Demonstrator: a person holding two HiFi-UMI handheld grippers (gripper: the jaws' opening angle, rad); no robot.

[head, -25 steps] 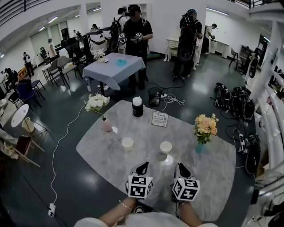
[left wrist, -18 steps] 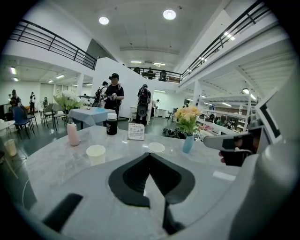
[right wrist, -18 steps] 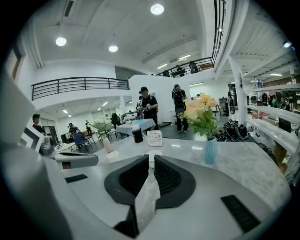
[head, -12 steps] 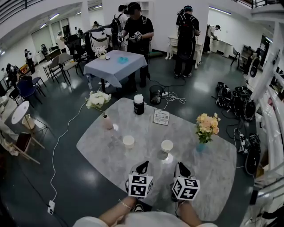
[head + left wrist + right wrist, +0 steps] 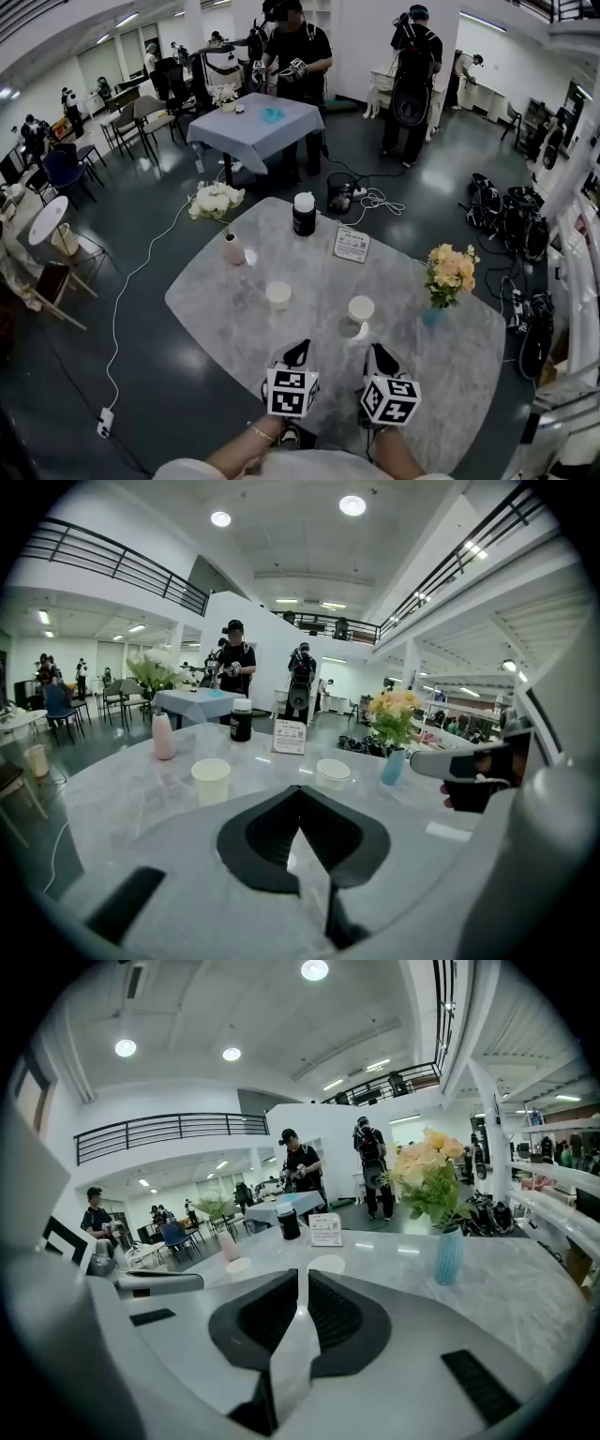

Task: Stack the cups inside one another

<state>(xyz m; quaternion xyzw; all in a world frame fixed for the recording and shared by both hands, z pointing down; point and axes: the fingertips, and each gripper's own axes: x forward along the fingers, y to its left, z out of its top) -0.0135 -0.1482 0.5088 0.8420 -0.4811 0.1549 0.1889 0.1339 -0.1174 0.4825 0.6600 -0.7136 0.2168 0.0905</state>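
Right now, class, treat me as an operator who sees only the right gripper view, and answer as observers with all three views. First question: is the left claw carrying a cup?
Observer: No. In the left gripper view the left claw has its jaws together with nothing between them.
Operator: I see one cup clearly. Where is the other?
Observer: The head view shows the left cup standing apart from the right cup, both upright, neither inside the other.
Operator: How near are the claws?
Observer: From above, the right claw and the left one hover over the near part of the table, short of both cups, touching neither.
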